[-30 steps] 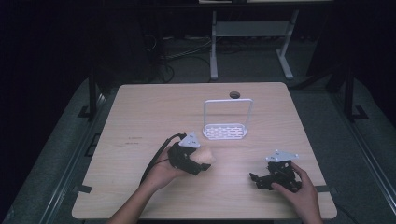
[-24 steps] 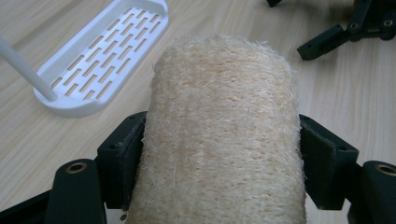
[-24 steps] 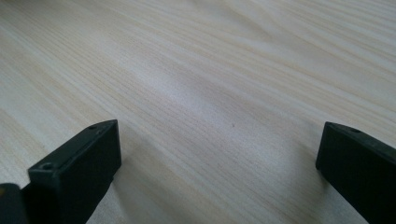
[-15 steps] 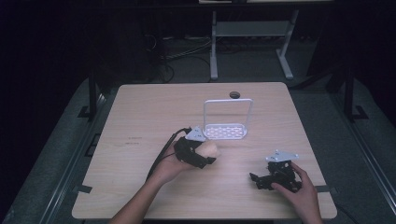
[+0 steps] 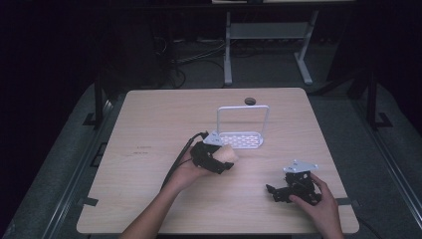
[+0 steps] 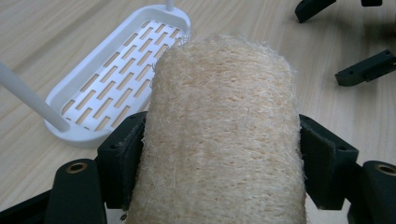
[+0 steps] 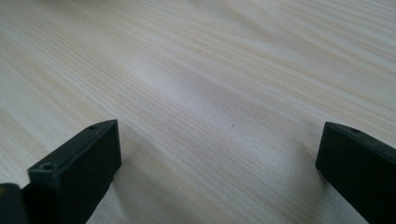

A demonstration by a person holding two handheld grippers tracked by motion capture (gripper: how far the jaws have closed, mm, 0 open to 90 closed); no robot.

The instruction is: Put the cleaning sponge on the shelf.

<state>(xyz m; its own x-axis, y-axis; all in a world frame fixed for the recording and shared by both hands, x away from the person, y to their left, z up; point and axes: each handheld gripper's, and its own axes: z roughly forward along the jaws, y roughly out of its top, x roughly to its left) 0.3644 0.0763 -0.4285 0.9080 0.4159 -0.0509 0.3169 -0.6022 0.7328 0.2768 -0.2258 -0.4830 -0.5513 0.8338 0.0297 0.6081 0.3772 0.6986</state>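
Loofah sponge: pale beige, fibrous, cylindrical; clamped crosswise between black pads, positioned just beside the white slotted tray.

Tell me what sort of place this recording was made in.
Probably a lab or test room set up for recording, not a home. A bare wooden table stands in a dark room, loose cables lie on the floor behind it, and a metal stand sits at the back.
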